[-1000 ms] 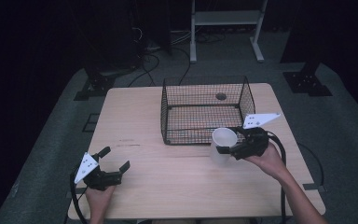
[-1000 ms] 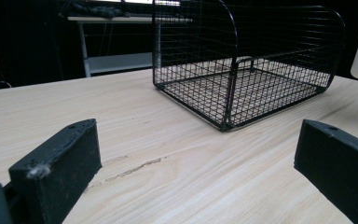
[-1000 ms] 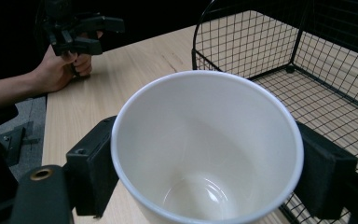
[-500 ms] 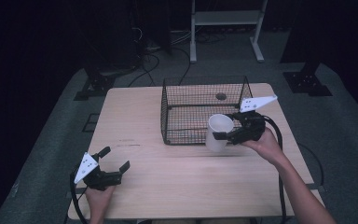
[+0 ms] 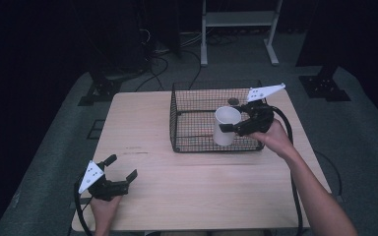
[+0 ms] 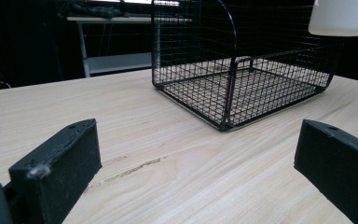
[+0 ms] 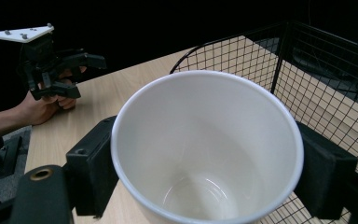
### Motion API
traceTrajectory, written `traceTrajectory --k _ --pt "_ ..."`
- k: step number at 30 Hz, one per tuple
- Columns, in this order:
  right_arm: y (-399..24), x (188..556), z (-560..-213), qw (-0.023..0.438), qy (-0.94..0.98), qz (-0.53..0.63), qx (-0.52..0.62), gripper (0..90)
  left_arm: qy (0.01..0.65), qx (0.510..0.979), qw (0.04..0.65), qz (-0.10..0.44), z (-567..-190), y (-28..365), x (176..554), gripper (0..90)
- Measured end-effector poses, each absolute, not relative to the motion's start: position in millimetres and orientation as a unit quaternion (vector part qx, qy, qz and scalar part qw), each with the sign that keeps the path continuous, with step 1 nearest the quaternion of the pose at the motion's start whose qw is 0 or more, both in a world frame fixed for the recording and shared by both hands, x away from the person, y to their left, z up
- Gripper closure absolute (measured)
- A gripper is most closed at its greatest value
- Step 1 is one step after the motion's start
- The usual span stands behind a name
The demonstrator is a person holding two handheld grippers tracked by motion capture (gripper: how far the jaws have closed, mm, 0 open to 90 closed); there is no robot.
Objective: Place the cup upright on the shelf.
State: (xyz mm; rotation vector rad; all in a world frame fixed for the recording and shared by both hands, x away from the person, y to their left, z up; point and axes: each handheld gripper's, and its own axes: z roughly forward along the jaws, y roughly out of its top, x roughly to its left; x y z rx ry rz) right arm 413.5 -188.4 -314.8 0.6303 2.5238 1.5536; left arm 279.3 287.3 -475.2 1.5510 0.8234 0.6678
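Fig. legend, high view w/ both gripper views. The right gripper is clenched on a white cup, one jaw on each side of the cup wall just below the rim, as the right gripper view shows (cup). The cup is upright, mouth up, long axis approx. vertical, and empty. It hangs clear of the table, over the front-right part of the wire basket; in the left gripper view its base sits above the basket's top rim, not inside it. Key relation: the basket floor lies straight below and slightly beyond the cup, so the coming move is judged to be a short carry inward, then a lowering along the cup's own axis, keeping the base clear of the near wire wall. A small dark item rests on the basket floor toward the back; the cup should land in front of it. The right hand is the only one near the basket. The left gripper rests near the table's front-left corner, well apart from cup and basket, jaws spread w/ nothing between them; it points toward the basket but plays no part here. Risk, as judged: cup base catching the rim wire if lowered too early.
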Motion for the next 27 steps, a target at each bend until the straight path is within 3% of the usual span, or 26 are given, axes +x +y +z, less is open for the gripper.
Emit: traceTrajectory --k 27 --pt "-158 467 -310 0.063 0.837 0.492 0.229 19.2 0.353 0.665 0.593 0.286 -475 287 279 0.0"
